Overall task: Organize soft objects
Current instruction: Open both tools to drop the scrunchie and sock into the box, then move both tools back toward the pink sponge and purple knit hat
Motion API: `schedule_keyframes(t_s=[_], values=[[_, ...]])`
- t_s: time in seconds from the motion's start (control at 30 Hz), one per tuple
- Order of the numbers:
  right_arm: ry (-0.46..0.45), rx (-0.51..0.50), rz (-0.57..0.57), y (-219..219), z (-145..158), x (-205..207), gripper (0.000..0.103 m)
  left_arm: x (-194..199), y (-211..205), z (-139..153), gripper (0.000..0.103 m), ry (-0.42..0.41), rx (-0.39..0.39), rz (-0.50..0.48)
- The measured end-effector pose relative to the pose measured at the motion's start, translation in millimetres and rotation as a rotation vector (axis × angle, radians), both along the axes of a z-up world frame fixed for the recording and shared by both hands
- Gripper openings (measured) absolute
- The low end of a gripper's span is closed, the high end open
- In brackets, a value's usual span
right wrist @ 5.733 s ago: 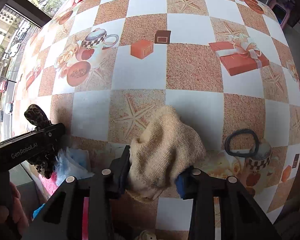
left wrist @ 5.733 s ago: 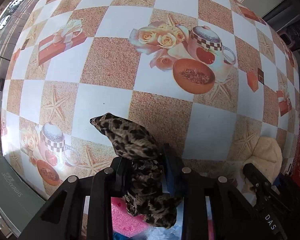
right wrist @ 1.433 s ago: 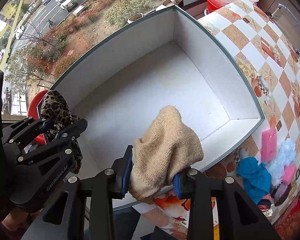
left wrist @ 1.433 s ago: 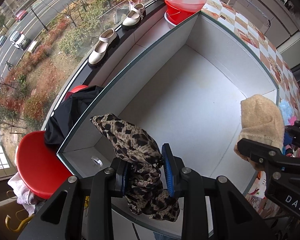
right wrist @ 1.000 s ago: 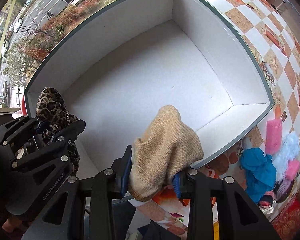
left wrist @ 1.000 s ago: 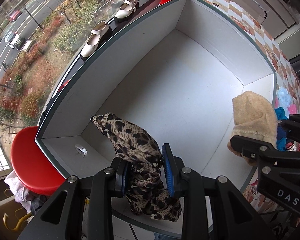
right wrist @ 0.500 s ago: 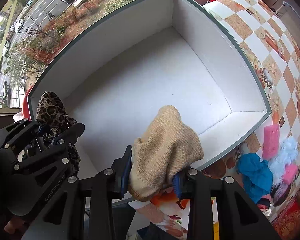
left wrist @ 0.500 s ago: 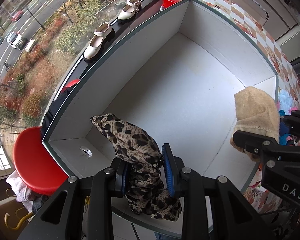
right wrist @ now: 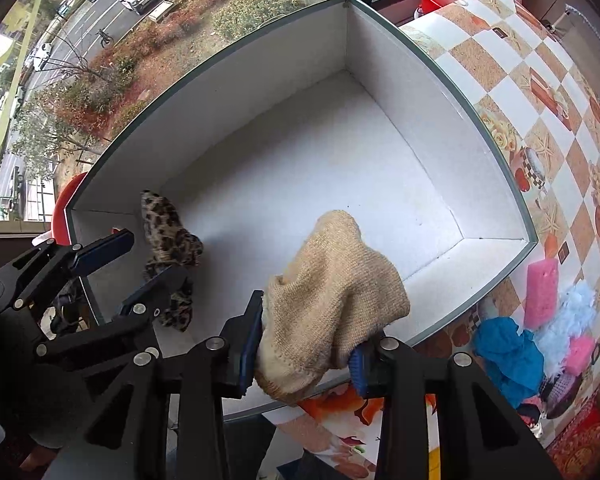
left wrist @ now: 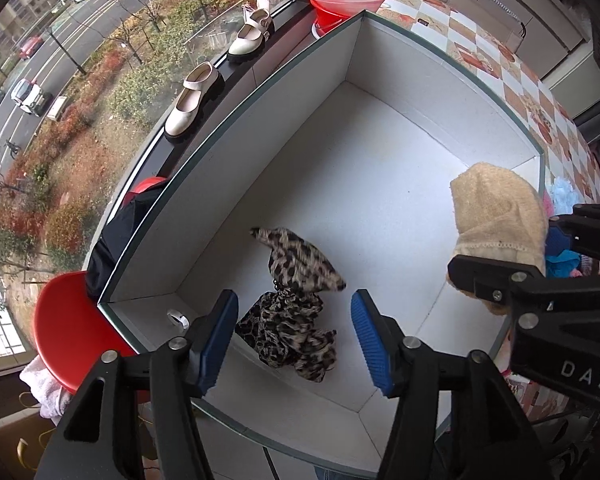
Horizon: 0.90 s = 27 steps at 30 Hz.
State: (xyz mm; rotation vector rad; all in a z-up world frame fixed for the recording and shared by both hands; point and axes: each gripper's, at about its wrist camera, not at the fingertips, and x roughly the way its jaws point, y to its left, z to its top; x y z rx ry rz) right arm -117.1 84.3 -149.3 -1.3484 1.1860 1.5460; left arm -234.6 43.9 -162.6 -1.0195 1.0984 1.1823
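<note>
A leopard-print cloth (left wrist: 294,300) is inside the white box (left wrist: 380,184), near its near-left corner, just beyond my left gripper (left wrist: 294,340), whose jaws stand wide open and empty above it. It also shows in the right wrist view (right wrist: 168,240), with the left gripper (right wrist: 136,264) beside it. My right gripper (right wrist: 304,344) is shut on a beige knitted cloth (right wrist: 332,292) and holds it over the box's near rim (right wrist: 472,292). The beige cloth (left wrist: 496,220) also shows at the right of the left wrist view.
The box stands between a window sill with two cream shoes (left wrist: 196,100) and a checkered tablecloth (right wrist: 540,92). A pink sponge (right wrist: 540,292), a blue cloth (right wrist: 508,356) and fluffy pale-blue and pink items (right wrist: 568,320) lie on the table. A red stool (left wrist: 68,332) stands at the left.
My left gripper has opened and let go of the leopard-print cloth, which has dropped into the box. My right gripper still holds the beige cloth in about the same place.
</note>
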Motion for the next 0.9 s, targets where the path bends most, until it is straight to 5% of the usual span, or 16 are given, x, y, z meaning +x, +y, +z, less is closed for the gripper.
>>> schedule_keyframes(t_s=[0.03, 0.1, 0.2, 0.23, 0.5, 0.9], values=[[0.008, 0.002, -0.002, 1.5, 1.9, 1.2, 0.070, -0.7, -0.2, 2.0, 0.079, -0.017, 0.003, -0.006], [0.010, 0.032, -0.009, 3.0, 7.9, 2.9, 0.093, -0.3, 0.3, 2.7, 0.080, -0.055, -0.013, -0.015], [0.012, 0.065, -0.028, 4.9, 17.2, 7.1, 0.095, -0.4, 2.2, 4.2, 0.088, -0.071, -0.019, -0.012], [0.012, 0.069, -0.042, 5.7, 20.1, 9.9, 0.103, -1.4, 2.8, 4.7, 0.092, -0.086, -0.028, -0.001], [0.103, 0.044, -0.200, -1.2, 50.2, 47.7, 0.103, 2.8, 12.2, 26.3, 0.096, -0.272, -0.111, 0.020], [0.193, 0.027, -0.456, -40.7, 103.6, 160.4, 0.103, 102.3, 7.9, 65.7, 0.096, -0.253, -0.098, -0.195]])
